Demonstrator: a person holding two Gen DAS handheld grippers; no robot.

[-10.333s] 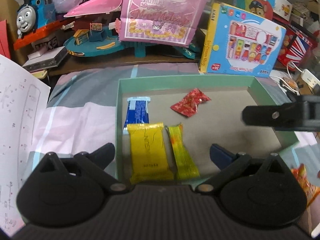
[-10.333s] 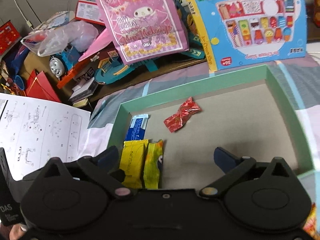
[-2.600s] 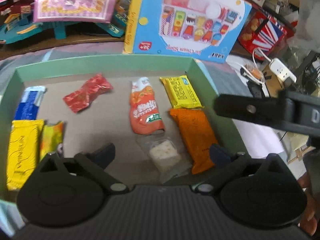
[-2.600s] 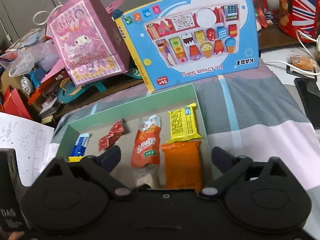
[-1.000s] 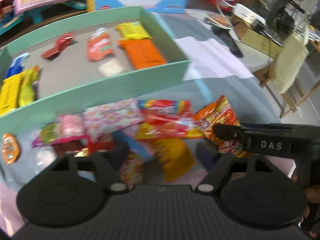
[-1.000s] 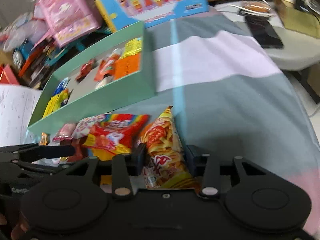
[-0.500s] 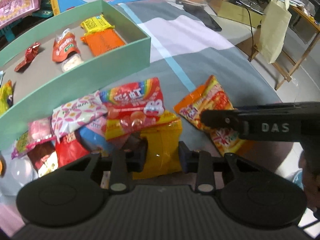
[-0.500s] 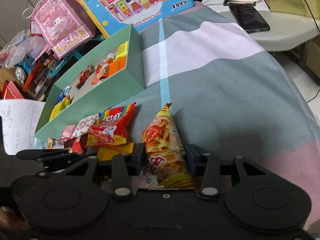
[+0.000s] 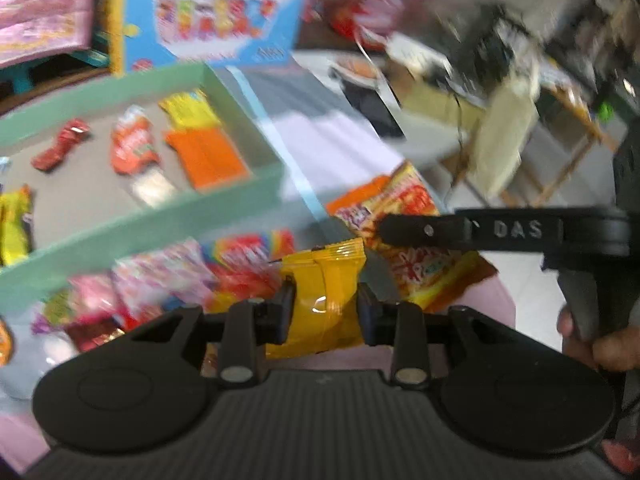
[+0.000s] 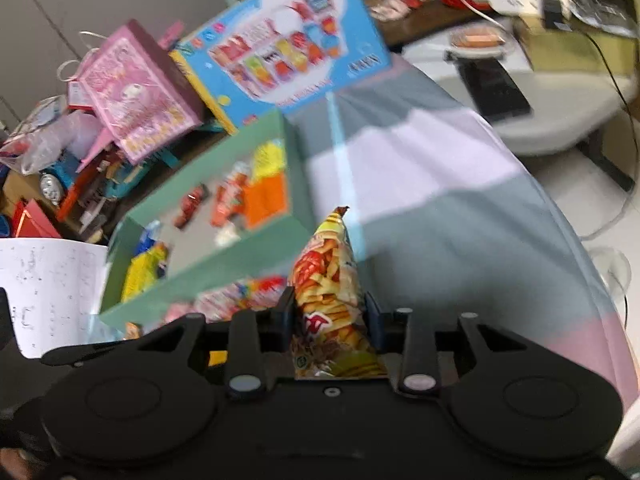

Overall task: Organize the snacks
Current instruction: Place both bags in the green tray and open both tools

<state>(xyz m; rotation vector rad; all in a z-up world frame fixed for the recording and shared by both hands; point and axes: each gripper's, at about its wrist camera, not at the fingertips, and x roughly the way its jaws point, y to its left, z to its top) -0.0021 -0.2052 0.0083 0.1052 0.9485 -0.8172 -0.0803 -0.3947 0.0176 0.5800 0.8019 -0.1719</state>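
My left gripper (image 9: pixel 325 297) is shut on a yellow snack packet (image 9: pixel 324 276) and holds it above the snack pile (image 9: pixel 160 276) in front of the green box (image 9: pixel 160 216). My right gripper (image 10: pixel 330 305) has a pointed chips bag (image 10: pixel 328 264) upright between its pads. Its jaws are closing on the bag. In the left wrist view the right gripper (image 9: pixel 400 229) reaches in from the right, side on, with the chips bag (image 9: pixel 400 196) at its tip. Inside the box lie an orange packet (image 9: pixel 208 158) and several smaller snacks.
A blue toy box (image 10: pixel 288 48) and a pink gift bag (image 10: pixel 136 88) stand behind the green box (image 10: pixel 224 256). A white printed sheet (image 10: pixel 48 292) lies at the left. A phone (image 10: pixel 492 88) rests on a side table at the right, past the cloth's edge.
Both grippers have risen and tipped up. The yellow packet and the chips bag have come up off the cloth with them. The left jaws closed on the yellow packet a second ago.
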